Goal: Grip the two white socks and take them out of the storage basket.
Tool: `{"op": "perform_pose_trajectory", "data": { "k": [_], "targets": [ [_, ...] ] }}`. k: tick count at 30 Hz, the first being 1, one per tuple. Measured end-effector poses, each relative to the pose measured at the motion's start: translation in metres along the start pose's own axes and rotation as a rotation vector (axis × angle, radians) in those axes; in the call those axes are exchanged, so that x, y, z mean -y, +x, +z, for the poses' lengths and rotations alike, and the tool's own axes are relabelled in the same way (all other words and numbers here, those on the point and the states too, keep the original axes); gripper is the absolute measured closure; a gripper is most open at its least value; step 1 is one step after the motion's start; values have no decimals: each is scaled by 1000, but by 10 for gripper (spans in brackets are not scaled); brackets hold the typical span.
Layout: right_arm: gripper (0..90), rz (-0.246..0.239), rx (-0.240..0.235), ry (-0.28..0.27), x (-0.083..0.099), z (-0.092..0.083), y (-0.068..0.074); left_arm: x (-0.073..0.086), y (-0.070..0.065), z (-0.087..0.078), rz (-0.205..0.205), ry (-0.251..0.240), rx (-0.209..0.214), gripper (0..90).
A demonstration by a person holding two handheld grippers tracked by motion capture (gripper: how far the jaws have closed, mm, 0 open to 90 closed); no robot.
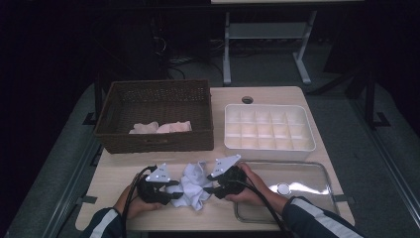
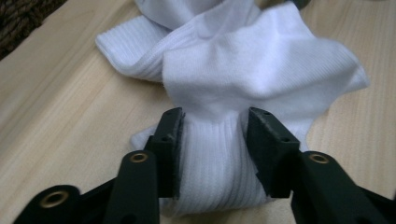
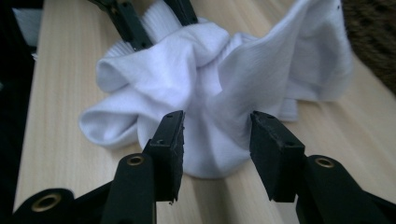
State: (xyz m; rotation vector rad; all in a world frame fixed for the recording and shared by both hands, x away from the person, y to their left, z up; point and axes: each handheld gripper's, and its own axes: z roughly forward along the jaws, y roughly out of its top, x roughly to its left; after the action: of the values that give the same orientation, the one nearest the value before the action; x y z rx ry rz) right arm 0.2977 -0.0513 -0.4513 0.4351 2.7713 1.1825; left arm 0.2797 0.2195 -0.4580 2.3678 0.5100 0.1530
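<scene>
White sock (image 1: 194, 186) lies bunched between left tool (image 1: 174, 194) and right tool (image 1: 210, 189).

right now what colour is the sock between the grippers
White, with a ribbed knit; the sock shows best in the left gripper view.

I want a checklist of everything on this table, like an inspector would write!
Surface: pale wooden table, under dim light.
Job's things: crumpled white ribbed sock between both grippers.
Clutter: brown wicker basket holding pale cloths; white divided tray; clear lid.
Grippers: left gripper closes on the sock; right gripper straddles a fold, contact unclear.
Cables: black cable trails from the left gripper.
Surroundings: dark, grey desk legs behind.
</scene>
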Motion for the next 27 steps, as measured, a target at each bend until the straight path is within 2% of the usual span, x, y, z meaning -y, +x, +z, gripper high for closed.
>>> {"op": "perform_pose_trajectory", "data": {
  "k": [1,2,3,4,5,6,7,10,11,12,13,14,15,17,18,23,24,25,26,27],
  "targets": [
    [556,28,-18,-6,-1,3,0,-1,0,1,1,-2,-5,594],
    [602,24,-7,4,-1,7,-2,-1,0,1,6,-2,-9,624],
    [693,16,-5,8,0,9,-3,-1,1,1,10,-1,-7,638],
    [750,22,-23,11,0,11,-3,-2,2,1,5,-4,-9,652],
    [827,15,-21,15,1,12,-3,-2,3,1,14,0,-16,675],
    [862,9,-21,13,1,12,-3,-2,4,0,12,3,-26,681],
    [869,-5,1,19,3,10,-5,-1,6,-1,11,5,-39,688],
    [870,5,12,16,4,4,-8,5,15,-6,-23,7,-81,692],
    [870,22,8,15,5,1,-9,7,18,-8,-52,5,-102,692],
    [870,13,14,17,6,-1,-10,9,22,-11,-76,1,-118,691],
    [869,24,9,21,9,-5,-11,12,26,-13,-98,-3,-138,690],
    [869,26,9,23,11,-7,-11,16,33,-16,-143,-4,-190,689],
    [869,26,9,23,11,-7,-11,16,33,-16,-143,-4,-190,687],
    [868,41,-1,23,13,-10,-10,19,39,-18,-191,-14,-234,681],
    [866,33,2,32,14,-13,-9,21,44,-19,-227,-25,-249,678],
    [865,19,-15,48,18,-19,-5,21,44,-19,-236,-28,-275,631],
    [862,39,-14,55,18,-19,-4,20,43,-20,-232,-36,-288,592],
    [857,46,-5,59,20,-21,-4,16,41,-23,-243,-70,-294,460],
    [857,46,-5,59,20,-21,-4,16,41,-23,-243,-70,-294,416],
    [855,49,-5,58,21,-23,-4,14,38,-27,-229,-89,-306,416]
  ]
}}
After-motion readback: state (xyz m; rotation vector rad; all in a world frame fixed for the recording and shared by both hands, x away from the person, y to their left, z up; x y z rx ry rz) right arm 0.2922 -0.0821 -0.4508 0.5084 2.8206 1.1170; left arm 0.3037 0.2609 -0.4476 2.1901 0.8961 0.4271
